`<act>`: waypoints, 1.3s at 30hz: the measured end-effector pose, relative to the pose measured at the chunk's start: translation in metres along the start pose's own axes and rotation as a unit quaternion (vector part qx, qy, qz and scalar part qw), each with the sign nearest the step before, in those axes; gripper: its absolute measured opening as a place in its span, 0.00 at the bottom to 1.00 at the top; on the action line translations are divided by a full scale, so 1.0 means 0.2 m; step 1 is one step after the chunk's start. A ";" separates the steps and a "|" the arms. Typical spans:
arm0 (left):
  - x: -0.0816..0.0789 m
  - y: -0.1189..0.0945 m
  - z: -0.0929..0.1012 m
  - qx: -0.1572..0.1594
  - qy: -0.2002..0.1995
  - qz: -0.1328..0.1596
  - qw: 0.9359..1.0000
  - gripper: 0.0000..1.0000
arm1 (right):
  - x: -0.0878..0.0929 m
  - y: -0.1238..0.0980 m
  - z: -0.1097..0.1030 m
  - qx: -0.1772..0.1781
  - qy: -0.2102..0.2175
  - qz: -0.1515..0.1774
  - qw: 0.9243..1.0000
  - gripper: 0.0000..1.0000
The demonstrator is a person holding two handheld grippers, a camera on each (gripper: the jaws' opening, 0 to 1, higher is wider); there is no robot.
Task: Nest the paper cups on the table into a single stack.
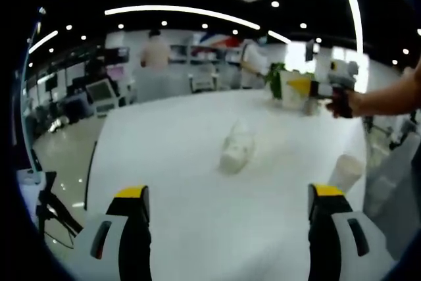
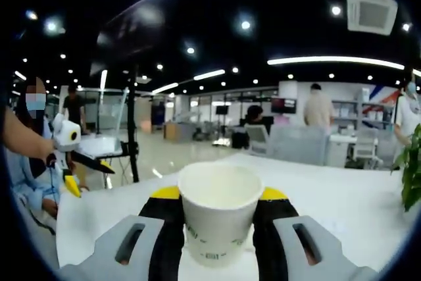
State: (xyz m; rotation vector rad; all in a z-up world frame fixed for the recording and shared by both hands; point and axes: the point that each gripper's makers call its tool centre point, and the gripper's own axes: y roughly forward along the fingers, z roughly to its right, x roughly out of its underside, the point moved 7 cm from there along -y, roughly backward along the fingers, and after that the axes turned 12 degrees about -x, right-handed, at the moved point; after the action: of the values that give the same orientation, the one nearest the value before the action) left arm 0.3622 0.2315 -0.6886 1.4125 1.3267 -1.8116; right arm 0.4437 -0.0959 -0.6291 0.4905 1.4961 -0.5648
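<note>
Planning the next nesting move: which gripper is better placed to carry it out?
Right. The right gripper already grips an upright paper cup, ready to nest; the left gripper is open, with the lying cup ahead on the table.

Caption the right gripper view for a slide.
Right gripper jaws hold an upright white paper cup above the white table in an open-plan office.

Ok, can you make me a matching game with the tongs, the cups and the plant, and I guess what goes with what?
Things:
1. left tongs
2. held cup
3. middle cups
4. plant

States:
A. lying on the side
B. green, at the far side
C. open, nothing between
D. upright, pinched in the right tongs

Pairs: 1-C, 2-D, 3-A, 4-B
</note>
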 end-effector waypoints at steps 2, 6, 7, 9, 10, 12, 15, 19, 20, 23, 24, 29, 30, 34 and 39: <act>0.00 0.00 0.00 0.000 0.001 0.000 1.000 0.99 | 0.00 -0.01 -0.02 0.000 0.000 0.002 1.000 0.37; 0.00 -0.01 0.00 -0.001 0.002 0.001 1.000 0.99 | 0.00 -0.03 -0.02 0.000 0.000 0.004 1.000 0.37; 0.00 -0.01 0.00 -0.001 0.003 0.001 1.000 0.99 | 0.00 -0.04 -0.03 0.001 0.000 0.005 1.000 0.37; -0.01 -0.02 0.00 -0.002 0.003 0.001 1.000 0.99 | 0.00 -0.05 -0.04 0.002 0.000 0.006 1.000 0.37; -0.01 -0.02 0.00 -0.002 0.003 0.002 1.000 0.99 | -0.01 -0.05 -0.04 0.002 0.001 0.007 1.000 0.37; -0.01 -0.03 0.01 -0.002 0.003 0.002 1.000 0.99 | 0.00 -0.06 -0.05 0.003 0.000 0.007 1.000 0.37; -0.02 -0.03 0.02 -0.002 0.003 0.003 1.000 0.99 | -0.01 -0.07 -0.06 0.002 0.001 0.008 1.000 0.37; -0.02 -0.05 0.03 -0.003 0.004 0.003 1.000 0.99 | -0.01 -0.08 -0.08 0.000 0.002 0.010 1.000 0.37; -0.03 -0.05 0.03 -0.004 0.005 0.003 1.000 0.99 | -0.01 -0.09 -0.09 -0.001 0.001 0.010 1.000 0.37; -0.03 -0.06 0.03 -0.005 0.006 0.002 1.000 0.99 | 0.00 -0.10 -0.11 -0.004 0.001 0.011 1.000 0.37; -0.03 -0.06 0.03 -0.005 0.006 0.002 1.000 0.99 | 0.00 -0.10 -0.12 -0.004 0.001 0.011 1.000 0.37; -0.04 -0.07 0.04 -0.007 0.008 0.004 1.000 0.99 | -0.01 -0.13 -0.15 -0.008 0.002 0.015 1.000 0.37; -0.05 -0.08 0.04 -0.007 0.009 0.004 1.000 0.99 | -0.01 -0.13 -0.16 -0.009 0.000 0.015 1.000 0.37; -0.06 -0.08 0.05 -0.008 0.009 0.005 1.000 0.99 | -0.01 -0.15 -0.18 -0.016 -0.008 0.013 1.000 0.37; -0.07 -0.08 0.06 -0.007 0.012 0.006 1.000 0.99 | -0.01 -0.16 -0.19 -0.016 -0.008 0.014 1.000 0.37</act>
State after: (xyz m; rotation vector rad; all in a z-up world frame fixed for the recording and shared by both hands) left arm 0.3486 0.2251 -0.6702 1.4355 1.3369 -1.7790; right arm 0.3930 -0.0972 -0.6259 0.4812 1.4787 -0.5212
